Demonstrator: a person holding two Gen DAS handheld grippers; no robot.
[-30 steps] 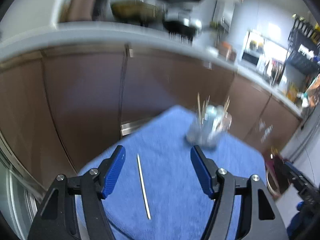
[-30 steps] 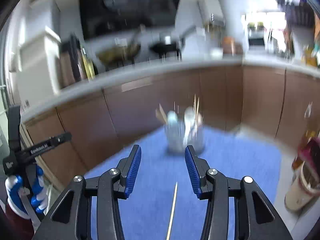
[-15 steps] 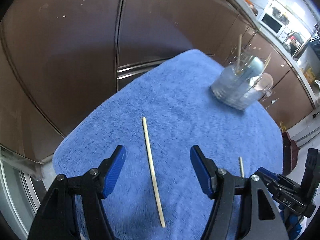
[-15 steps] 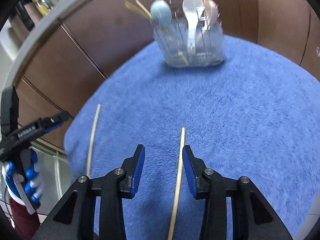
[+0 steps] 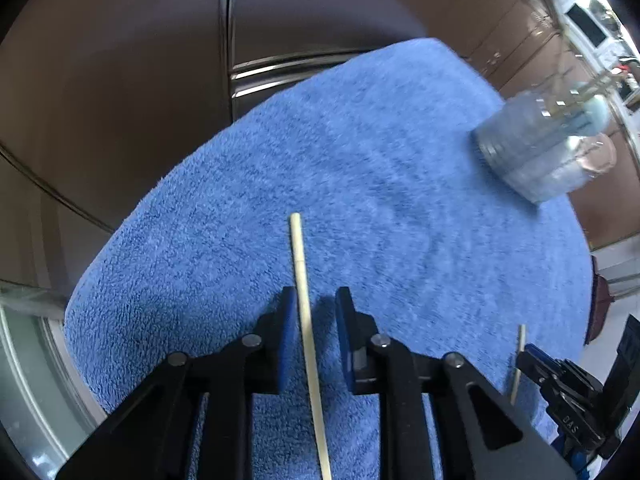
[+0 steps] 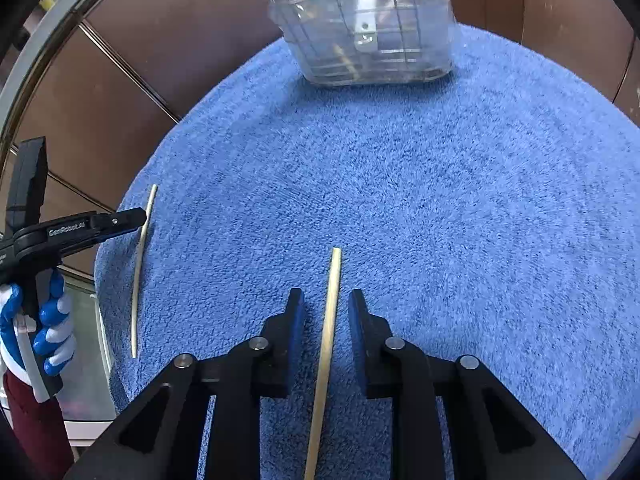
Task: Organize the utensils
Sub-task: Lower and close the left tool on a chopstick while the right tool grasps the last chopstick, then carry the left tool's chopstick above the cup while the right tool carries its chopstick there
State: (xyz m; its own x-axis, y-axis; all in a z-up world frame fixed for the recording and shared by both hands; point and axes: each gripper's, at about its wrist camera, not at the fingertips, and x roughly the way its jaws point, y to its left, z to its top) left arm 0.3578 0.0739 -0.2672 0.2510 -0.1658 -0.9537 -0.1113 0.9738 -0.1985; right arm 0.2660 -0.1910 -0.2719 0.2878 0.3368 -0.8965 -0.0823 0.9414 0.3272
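Two pale wooden chopsticks lie on a blue towel [image 5: 400,184]. My left gripper [image 5: 314,300] straddles the left chopstick [image 5: 304,296]; the jaws are narrowed, with small gaps on both sides. My right gripper [image 6: 325,304] straddles the right chopstick [image 6: 330,308] the same way, not touching it. A clear utensil holder [image 6: 372,28] with spoons and chopsticks stands at the towel's far edge; it also shows in the left wrist view [image 5: 544,148]. The left chopstick [image 6: 142,264] and left gripper [image 6: 120,220] show in the right wrist view.
Brown cabinet doors [image 5: 120,60] stand behind the towel. The towel's left edge [image 6: 104,280] drops off near the left chopstick. The right gripper [image 5: 560,376] and right chopstick [image 5: 518,360] appear at the lower right of the left wrist view.
Both grippers have tilted down and lowered to the towel. Each has narrowed its jaws around a chopstick. The chopsticks still lie flat.
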